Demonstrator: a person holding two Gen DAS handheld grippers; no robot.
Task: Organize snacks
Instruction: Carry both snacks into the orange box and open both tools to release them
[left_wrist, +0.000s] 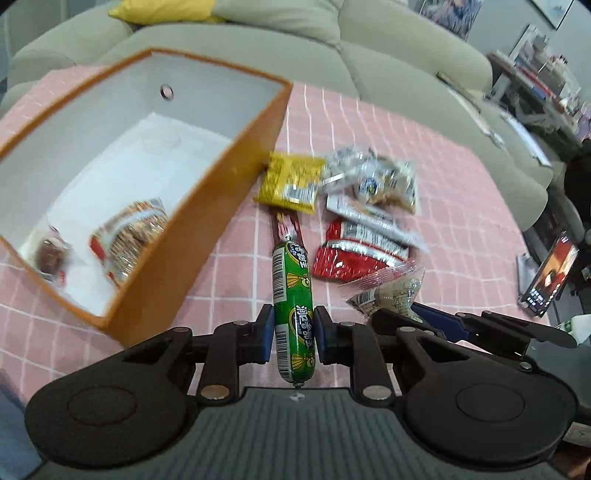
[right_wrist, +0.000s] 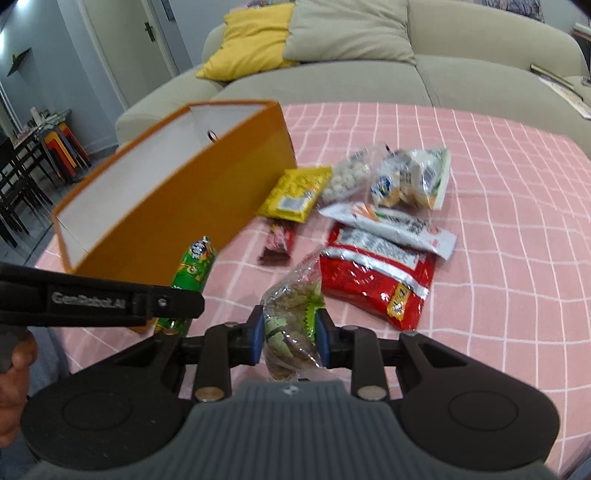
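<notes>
Holding the green sausage stick (left_wrist: 293, 306) clamped in my left tool (left_wrist: 293, 332) just right of the orange box (left_wrist: 207, 206), I fear it swivelling loose; my right tool (right_wrist: 289, 338) pinches a crinkly nut bag (right_wrist: 291, 325) that may slip.

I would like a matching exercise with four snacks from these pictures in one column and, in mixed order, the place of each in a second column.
Things:
1. green sausage stick
2. clear bag of greenish-brown snacks
3. flat yellow packet
4. round-patterned snack pack

Places:
A. inside the orange box
B. between the fingers of the left gripper
C. on the pink checked cloth, beside the box
D. between the fingers of the right gripper

Pairs: 1-B, 2-D, 3-C, 4-A
</notes>
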